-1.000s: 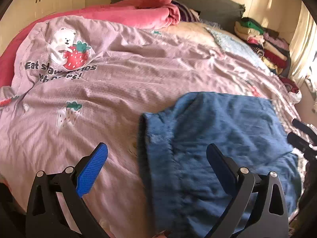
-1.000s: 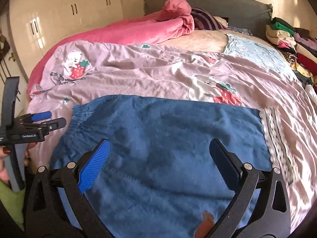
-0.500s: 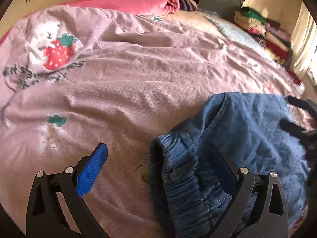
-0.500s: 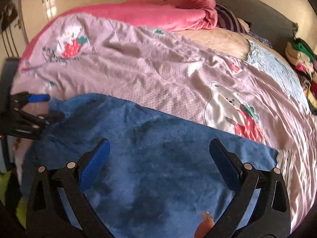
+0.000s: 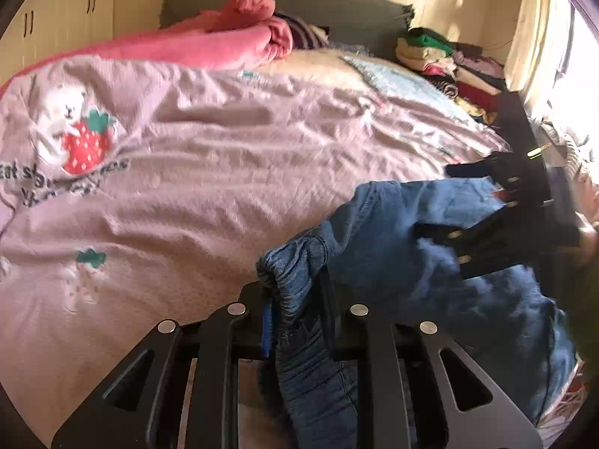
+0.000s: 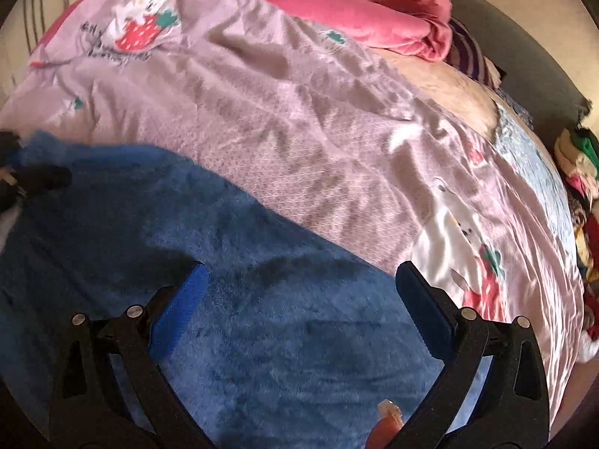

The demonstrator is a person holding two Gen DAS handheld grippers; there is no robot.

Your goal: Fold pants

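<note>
My left gripper (image 5: 295,321) is clenched on the gathered elastic waistband of the blue pants (image 5: 430,254), which bunches up between my jaws and rises just ahead of them, the rest of the cloth trailing off to their right. My right gripper (image 6: 299,299) stands released, jaws spread wide above the flat leg of the pants (image 6: 243,299), with blue cloth under both fingers and reaching off to their left. Ahead of both sets of jaws lies a mauve quilt (image 5: 209,172) covering the bed, wrinkled and sunlit. Beyond it a pink blanket (image 5: 209,45) is heaped against a grey headboard (image 5: 337,3), and to the far right of my left jaws a stack of folded clothes (image 5: 441,56) sits by the cream wall; pale cupboard doors (image 5: 56,11) stand at far left. The quilt carries a white bear hugging a strawberry (image 5: 82,131), with dark lettering beneath that starts "Eat st" and blurs past reading. A second ago my left jaws were spread with the waistband lying flat on the quilt ahead of them; half a second ago they straddled it, and now they have shut on it and lifted it. My right jaws have stayed spread, drawing lower over the leg.
</note>
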